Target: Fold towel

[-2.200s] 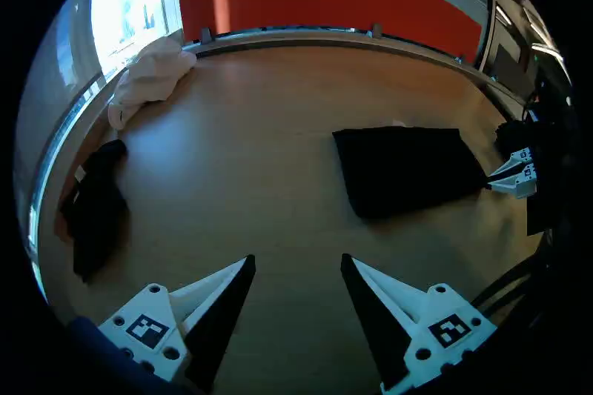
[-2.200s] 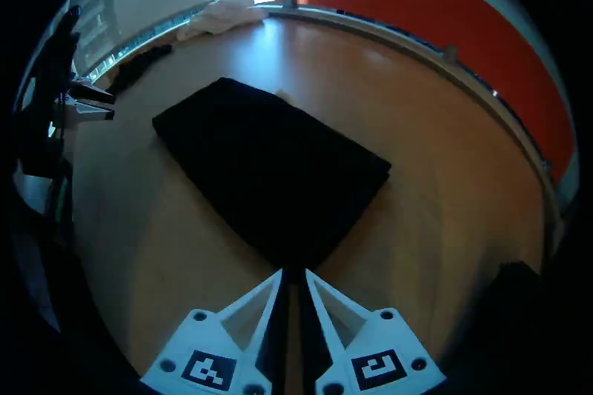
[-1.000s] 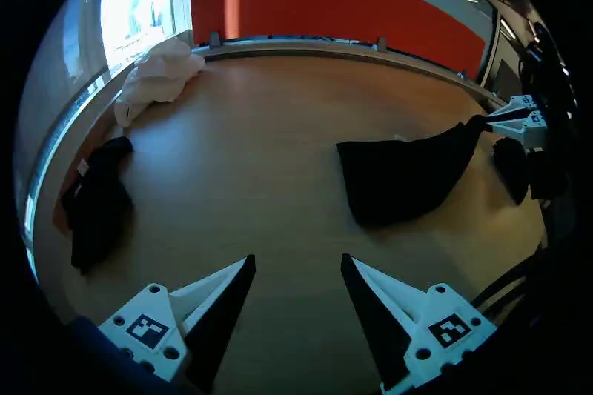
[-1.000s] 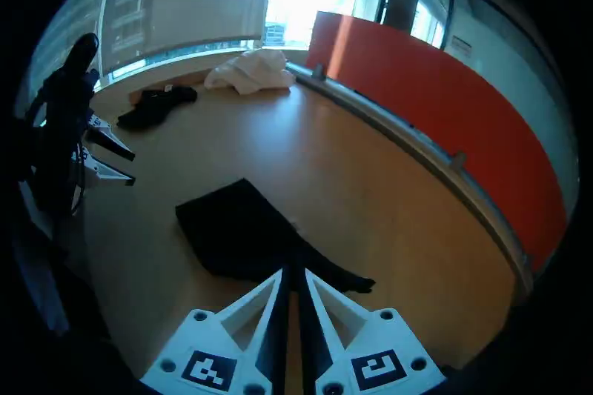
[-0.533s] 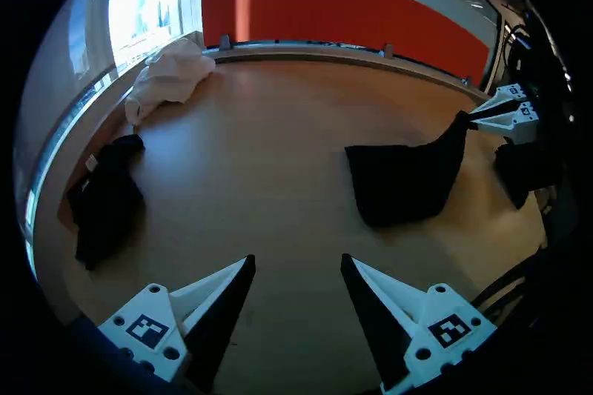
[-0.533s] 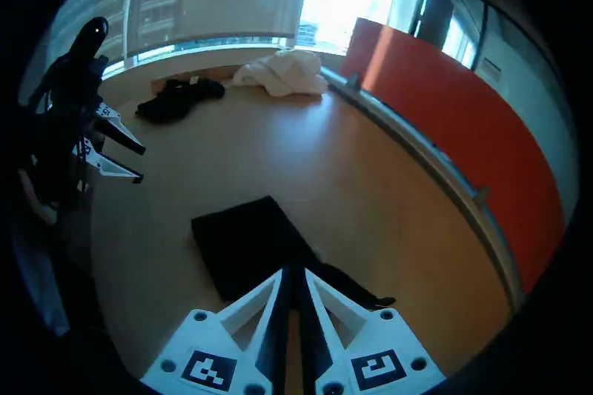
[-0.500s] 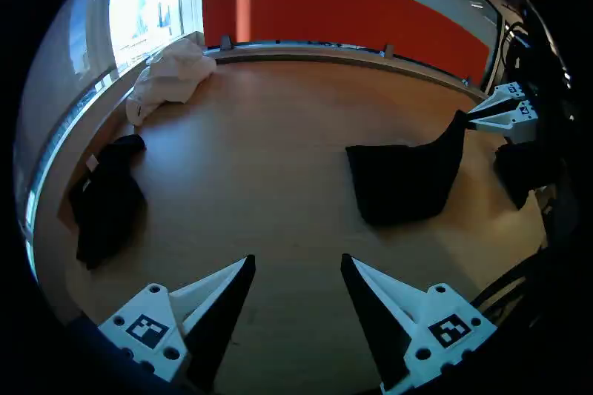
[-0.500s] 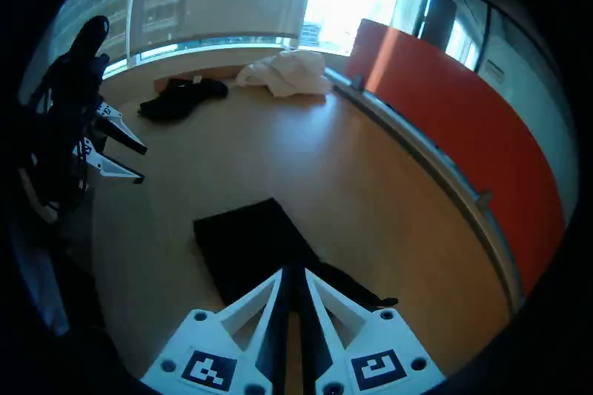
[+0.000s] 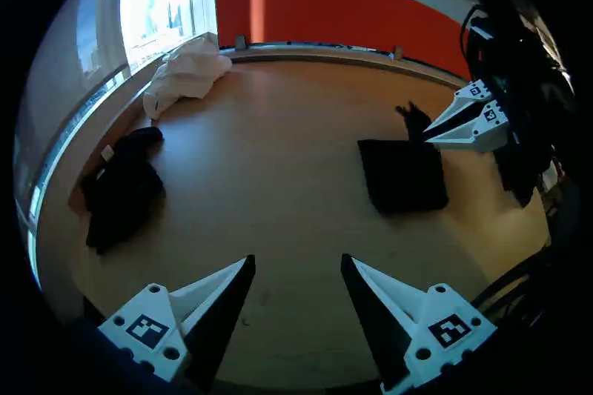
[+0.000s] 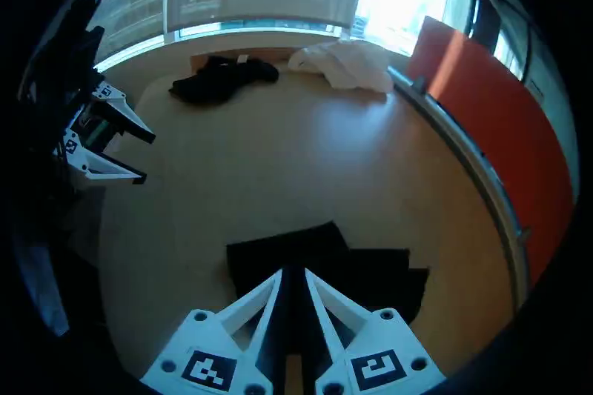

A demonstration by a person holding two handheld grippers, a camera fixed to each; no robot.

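Observation:
A black towel (image 9: 404, 176) lies folded on the wooden table (image 9: 282, 143), right of centre in the left gripper view. One corner (image 9: 412, 113) of it sticks up at the tips of my right gripper (image 9: 430, 135). My left gripper (image 9: 296, 273) stands open over bare wood near the table's front, well short of the towel. In the right gripper view, my right gripper (image 10: 293, 280) is shut on the black towel (image 10: 348, 269), which spreads just under and beyond its tips. The left gripper (image 10: 147, 159) shows open at the far left, held by a dark-gloved hand.
A crumpled white cloth (image 9: 189, 72) lies at the table's far left corner and a bunched black cloth (image 9: 122, 187) along the left edge. A red panel (image 9: 341, 17) stands behind the far rim. Windows run along the left. White cloth (image 10: 348, 65), black cloth (image 10: 222, 76).
The right gripper has carried the towel's lifted corner across and down over the rest, so the towel now lies narrower and flatter. My left gripper has stayed open.

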